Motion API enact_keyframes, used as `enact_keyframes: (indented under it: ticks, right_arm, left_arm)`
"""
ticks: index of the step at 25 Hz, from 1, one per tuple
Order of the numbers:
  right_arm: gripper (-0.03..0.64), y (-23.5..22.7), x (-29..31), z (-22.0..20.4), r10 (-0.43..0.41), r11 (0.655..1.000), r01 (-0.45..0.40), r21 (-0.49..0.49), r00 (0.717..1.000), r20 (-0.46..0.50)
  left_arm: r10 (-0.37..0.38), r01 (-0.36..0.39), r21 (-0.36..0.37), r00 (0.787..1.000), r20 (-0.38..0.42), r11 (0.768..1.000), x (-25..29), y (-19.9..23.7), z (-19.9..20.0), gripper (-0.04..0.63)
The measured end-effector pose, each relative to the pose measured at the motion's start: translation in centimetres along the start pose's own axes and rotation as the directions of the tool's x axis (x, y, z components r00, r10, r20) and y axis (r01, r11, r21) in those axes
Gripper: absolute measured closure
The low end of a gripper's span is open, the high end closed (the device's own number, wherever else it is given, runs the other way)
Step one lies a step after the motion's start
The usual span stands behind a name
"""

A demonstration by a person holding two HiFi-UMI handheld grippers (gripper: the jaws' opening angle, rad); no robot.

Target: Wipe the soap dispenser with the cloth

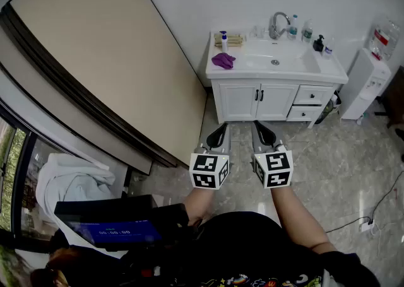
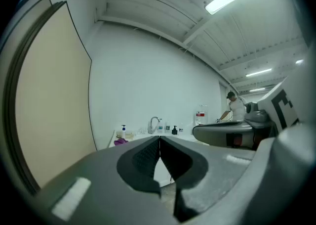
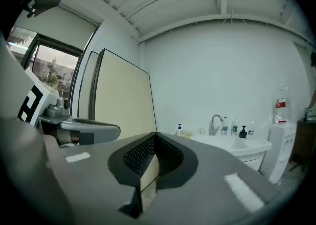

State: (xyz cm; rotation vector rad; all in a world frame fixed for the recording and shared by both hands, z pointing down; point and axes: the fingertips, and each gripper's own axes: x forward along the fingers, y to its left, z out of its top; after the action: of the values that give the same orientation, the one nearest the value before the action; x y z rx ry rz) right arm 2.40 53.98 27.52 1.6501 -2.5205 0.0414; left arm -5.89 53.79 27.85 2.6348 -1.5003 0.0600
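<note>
Well back from the white vanity (image 1: 238,100), the person holds the left gripper (image 1: 218,133) and right gripper (image 1: 262,131) side by side, both clenched on nothing and aimed toward it. The purple cloth (image 1: 223,60) lies by the countertop's left edge, just in front of the blue-topped soap dispenser (image 1: 223,41) at its back left corner, probably laid ready for wiping.

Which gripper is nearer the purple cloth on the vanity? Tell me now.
Left. The left gripper hangs well short of the purple cloth, roughly in line with it; the right gripper is alongside, further right, facing the basin.
</note>
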Motion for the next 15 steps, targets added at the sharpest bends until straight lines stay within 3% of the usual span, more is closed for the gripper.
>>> enact_keyframes:
  ticks: [8, 15]
  right_arm:
    - [0.594, -1.6, 0.2, -0.9, -0.003, 1.0, 0.003, 0.013, 1.0, -0.012]
    - [0.592, -4.9, 0.7, -3.9, 0.054, 0.999, -0.054, 0.006, 0.997, -0.054]
  left_arm:
    - [0.009, -0.01, -0.006, 1.0, -0.019, 1.0, 1.1, -0.6, -0.7, 0.594]
    - [0.07, -0.072, -0.081, 0.997, -0.029, 0.994, 3.8, -2.1, -3.7, 0.594]
